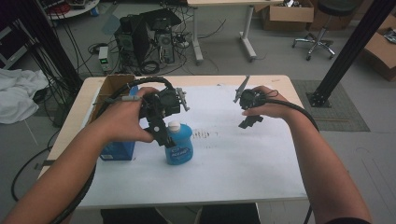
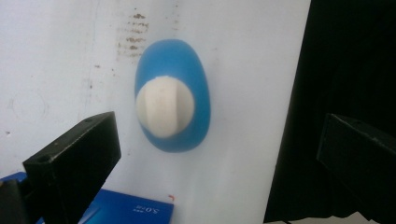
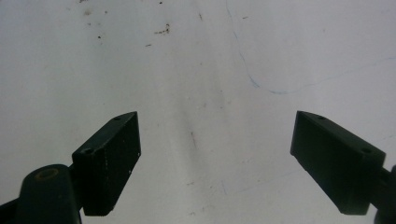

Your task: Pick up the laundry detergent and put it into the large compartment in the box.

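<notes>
Blue bottle (image 1: 180,145) upright on white table (image 1: 243,154), just beside blue box (image 1: 116,150). Left gripper (image 1: 161,133) above cap (image 2: 164,106), jaws spread, nothing held. Right gripper (image 1: 250,122) spread, well apart. Prob. light, smooth plastic, slippery; grip at cap/neck.

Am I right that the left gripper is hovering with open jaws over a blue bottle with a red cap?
Not quite. The cap is white, not red, as the left gripper view shows from above. The rest holds: the left gripper hovers open-jawed over the blue bottle.
</notes>
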Available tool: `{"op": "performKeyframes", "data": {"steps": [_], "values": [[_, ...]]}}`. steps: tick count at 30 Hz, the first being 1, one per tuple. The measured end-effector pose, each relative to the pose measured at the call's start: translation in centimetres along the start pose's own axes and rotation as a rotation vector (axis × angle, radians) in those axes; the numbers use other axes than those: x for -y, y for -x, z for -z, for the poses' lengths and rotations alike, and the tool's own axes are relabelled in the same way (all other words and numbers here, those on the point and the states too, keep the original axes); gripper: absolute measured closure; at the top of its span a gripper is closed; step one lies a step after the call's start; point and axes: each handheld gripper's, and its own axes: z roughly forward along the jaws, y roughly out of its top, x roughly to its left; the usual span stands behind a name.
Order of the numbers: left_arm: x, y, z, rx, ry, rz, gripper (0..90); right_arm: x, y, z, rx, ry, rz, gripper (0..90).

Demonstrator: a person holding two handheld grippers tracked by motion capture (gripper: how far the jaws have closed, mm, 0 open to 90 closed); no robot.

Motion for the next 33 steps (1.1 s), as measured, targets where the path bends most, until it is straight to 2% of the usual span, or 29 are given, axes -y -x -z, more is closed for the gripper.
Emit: {"op": "performKeyframes", "data": {"steps": [9,19,26,33], "values": [[-0.4,-0.9,-1.7,0.007,-0.021,-0.012,0.1,0.0,-0.1,0.0,0.004,-0.002,-0.001,16.1],[-0.8,-1.4,-3.2,0.016,-0.012,-0.004,0.1,0.3,-0.2,-0.3,-0.003,0.000,-0.001,16.1],[-1.2,-1.6,-4.7,0.014,-0.058,-0.019,0.1,0.2,-0.2,-0.5,-0.003,-0.004,0.001,16.1],[-1.2,-1.7,-6.1,0.006,-0.097,-0.016,0.1,-0.1,-0.4,-0.7,-0.004,-0.006,0.012,16.1]]}}
